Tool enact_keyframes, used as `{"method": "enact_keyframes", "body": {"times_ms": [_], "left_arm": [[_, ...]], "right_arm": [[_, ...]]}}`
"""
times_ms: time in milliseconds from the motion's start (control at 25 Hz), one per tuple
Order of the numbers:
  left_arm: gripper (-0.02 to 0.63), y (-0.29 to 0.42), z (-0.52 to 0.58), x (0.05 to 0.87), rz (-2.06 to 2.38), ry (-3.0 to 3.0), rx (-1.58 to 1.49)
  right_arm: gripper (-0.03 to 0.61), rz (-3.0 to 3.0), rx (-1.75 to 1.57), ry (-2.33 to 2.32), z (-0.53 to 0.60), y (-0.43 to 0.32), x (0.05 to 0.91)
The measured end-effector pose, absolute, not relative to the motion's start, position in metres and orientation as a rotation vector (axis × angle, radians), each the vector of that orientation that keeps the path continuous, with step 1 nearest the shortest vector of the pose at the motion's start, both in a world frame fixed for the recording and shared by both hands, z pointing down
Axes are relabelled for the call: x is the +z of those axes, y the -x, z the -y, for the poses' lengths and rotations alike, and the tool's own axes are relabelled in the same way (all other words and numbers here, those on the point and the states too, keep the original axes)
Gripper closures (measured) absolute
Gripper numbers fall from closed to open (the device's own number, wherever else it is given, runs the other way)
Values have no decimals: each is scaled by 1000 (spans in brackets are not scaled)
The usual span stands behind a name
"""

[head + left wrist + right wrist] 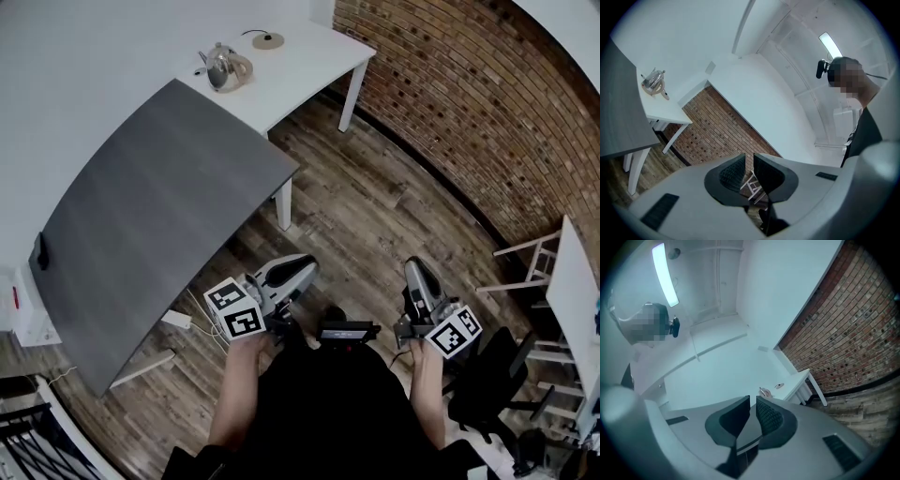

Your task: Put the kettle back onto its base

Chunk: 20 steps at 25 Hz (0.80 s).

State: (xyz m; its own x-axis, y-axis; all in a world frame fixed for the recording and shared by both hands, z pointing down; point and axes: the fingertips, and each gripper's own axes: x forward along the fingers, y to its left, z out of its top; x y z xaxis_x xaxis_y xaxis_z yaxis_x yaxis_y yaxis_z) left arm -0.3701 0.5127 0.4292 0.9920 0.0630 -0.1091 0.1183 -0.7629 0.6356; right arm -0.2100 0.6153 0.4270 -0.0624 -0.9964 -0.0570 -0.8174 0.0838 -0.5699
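Note:
A shiny metal kettle (pixel 225 67) stands on the far white table (pixel 309 66), apart from its round base (pixel 268 40), which lies farther back with a cord. In the left gripper view the kettle (pixel 653 82) is small at upper left; in the right gripper view the kettle (pixel 764 392) and base (pixel 778 386) show just above the jaws. My left gripper (pixel 302 268) and right gripper (pixel 415 269) are held low over the wooden floor, far from the kettle. Both the left gripper (pixel 749 161) and the right gripper (pixel 753 404) are shut, nothing between the pads.
A large grey table (pixel 159 216) lies between me and the white table. A brick wall (pixel 469 103) runs along the right. A black office chair (pixel 497 375) and a white chair (pixel 530 262) stand at right. A power strip (pixel 176 320) lies on the floor.

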Motion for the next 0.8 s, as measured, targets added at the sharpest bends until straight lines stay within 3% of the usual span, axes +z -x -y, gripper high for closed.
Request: {"method": "enact_keyframes", "body": {"times_ms": [160,440,800], "left_arm": [[503,374,-509,431,-127,-2456,-81],[500,383,-502,438,-170,-2414,-81],[500,358,-498,438,-131,-2413,-51]], "right_arm": [[548,-1894,-564,1779,-613,212,424],[500,-1909,-609,1784,-596,232,428],[492,-1875,-679,1680,-588,206,431]]}}
